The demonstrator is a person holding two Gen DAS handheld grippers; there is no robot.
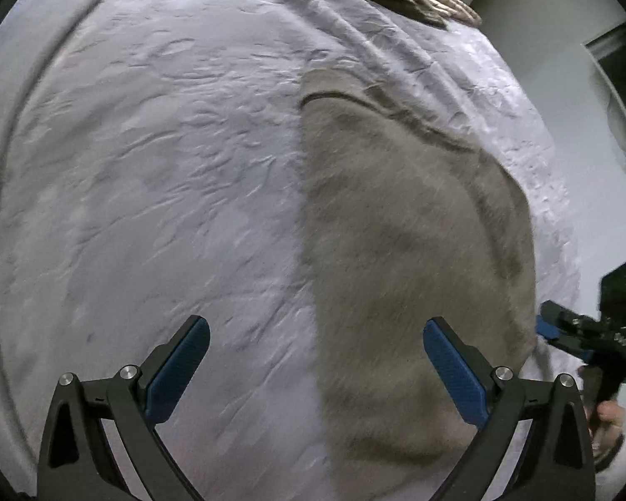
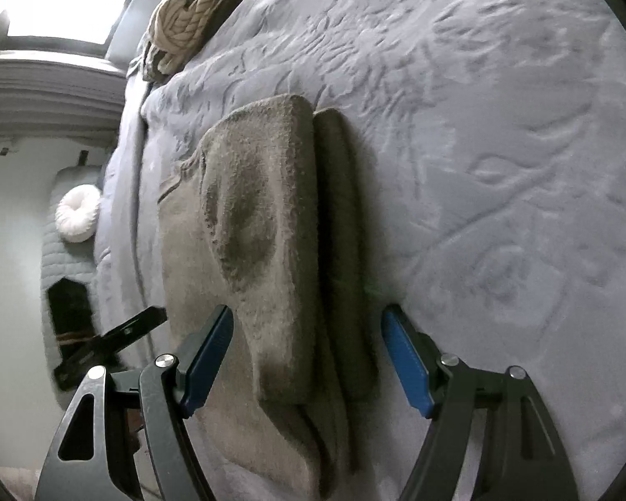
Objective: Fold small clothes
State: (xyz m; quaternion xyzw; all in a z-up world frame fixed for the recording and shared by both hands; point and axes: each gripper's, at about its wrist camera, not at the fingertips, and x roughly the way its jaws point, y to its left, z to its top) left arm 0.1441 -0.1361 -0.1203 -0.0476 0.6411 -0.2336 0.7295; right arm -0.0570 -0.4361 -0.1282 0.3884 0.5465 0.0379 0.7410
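Nearest the lens, the left gripper (image 1: 316, 336) hangs with blue-padded jaws spread wide, holding nothing. Beneath lies the fuzzy grey-brown folded garment (image 1: 400, 259) on the pale quilted bedspread (image 1: 154, 192), its near end cut off by the frame. The right gripper (image 2: 306, 327) is likewise spread, straddling the garment's doubled edge (image 2: 313, 217). A blurred beige knitted throw (image 2: 188, 21) sits far off.

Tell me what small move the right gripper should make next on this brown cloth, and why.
Probably close the right gripper on the brown cloth's folded edge: its fingers stand open either side of the fold, gripping nothing, while the left gripper is open too.
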